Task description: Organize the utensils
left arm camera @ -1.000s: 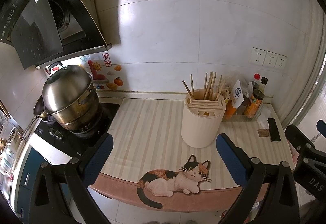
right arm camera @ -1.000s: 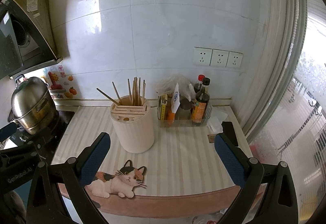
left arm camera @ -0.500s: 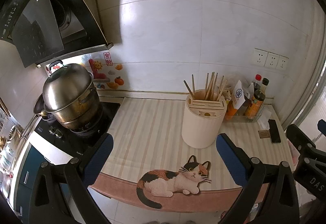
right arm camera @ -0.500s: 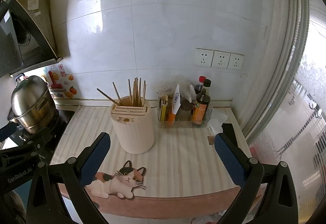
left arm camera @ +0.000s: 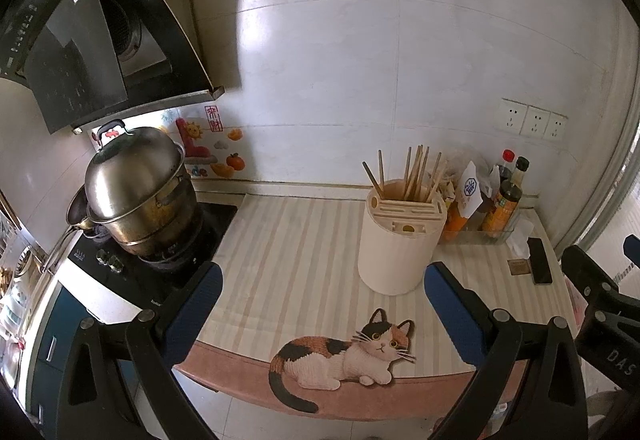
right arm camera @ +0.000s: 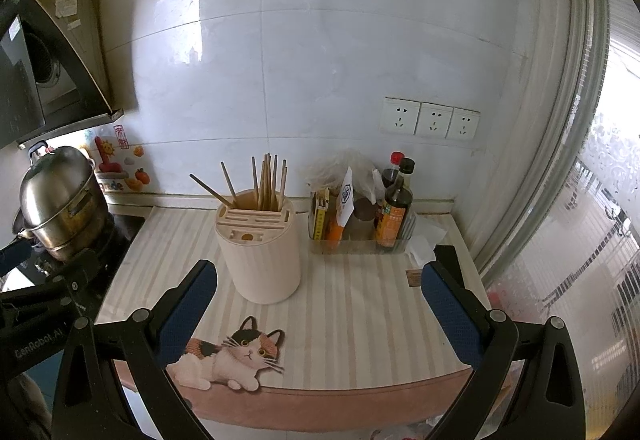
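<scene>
Hovering back off the counter edge, the left gripper (left arm camera: 320,304) and right gripper (right arm camera: 318,304) are both sitting spread wide, holding nothing, probably lining up. Chopsticks (right arm camera: 266,181) are standing loosely fanned in the cream holder (right arm camera: 260,252) mid-counter, while sauce bottles are crowding the clear tray (right arm camera: 360,246) beside it.
</scene>
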`<state>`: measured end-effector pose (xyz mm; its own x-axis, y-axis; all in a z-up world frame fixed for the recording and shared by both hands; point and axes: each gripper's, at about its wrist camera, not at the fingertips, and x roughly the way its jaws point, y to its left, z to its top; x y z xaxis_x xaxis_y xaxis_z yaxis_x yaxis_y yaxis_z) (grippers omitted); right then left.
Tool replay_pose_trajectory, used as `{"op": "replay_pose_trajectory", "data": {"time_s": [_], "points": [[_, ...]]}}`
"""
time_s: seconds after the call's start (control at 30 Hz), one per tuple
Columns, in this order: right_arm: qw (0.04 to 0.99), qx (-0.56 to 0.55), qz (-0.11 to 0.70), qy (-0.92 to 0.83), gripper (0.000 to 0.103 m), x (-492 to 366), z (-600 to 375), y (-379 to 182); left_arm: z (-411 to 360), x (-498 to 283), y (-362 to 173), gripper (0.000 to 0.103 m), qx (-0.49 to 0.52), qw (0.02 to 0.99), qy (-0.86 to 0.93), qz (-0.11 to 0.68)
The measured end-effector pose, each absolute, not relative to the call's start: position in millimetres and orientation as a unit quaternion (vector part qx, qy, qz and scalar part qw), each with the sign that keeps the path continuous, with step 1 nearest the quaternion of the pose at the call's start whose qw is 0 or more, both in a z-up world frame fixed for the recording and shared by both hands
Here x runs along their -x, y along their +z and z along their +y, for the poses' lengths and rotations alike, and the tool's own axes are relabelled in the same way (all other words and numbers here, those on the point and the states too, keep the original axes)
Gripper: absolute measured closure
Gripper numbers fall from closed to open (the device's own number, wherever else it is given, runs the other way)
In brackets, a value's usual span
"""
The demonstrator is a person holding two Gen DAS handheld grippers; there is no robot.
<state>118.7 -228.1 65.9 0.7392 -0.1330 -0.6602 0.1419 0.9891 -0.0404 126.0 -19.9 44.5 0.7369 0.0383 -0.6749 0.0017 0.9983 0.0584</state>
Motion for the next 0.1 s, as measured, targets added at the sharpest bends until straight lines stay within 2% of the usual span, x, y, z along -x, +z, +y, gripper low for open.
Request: {"op": "replay_pose_trajectory", "data": {"time_s": [0.1], "points": [[0.933,-0.006,0.353,-0.073,0.000,-119.1,-228.6,66.1,-20.1,-126.4,46.2,0.000,-0.024,0.932,0.006,0.362]]}}
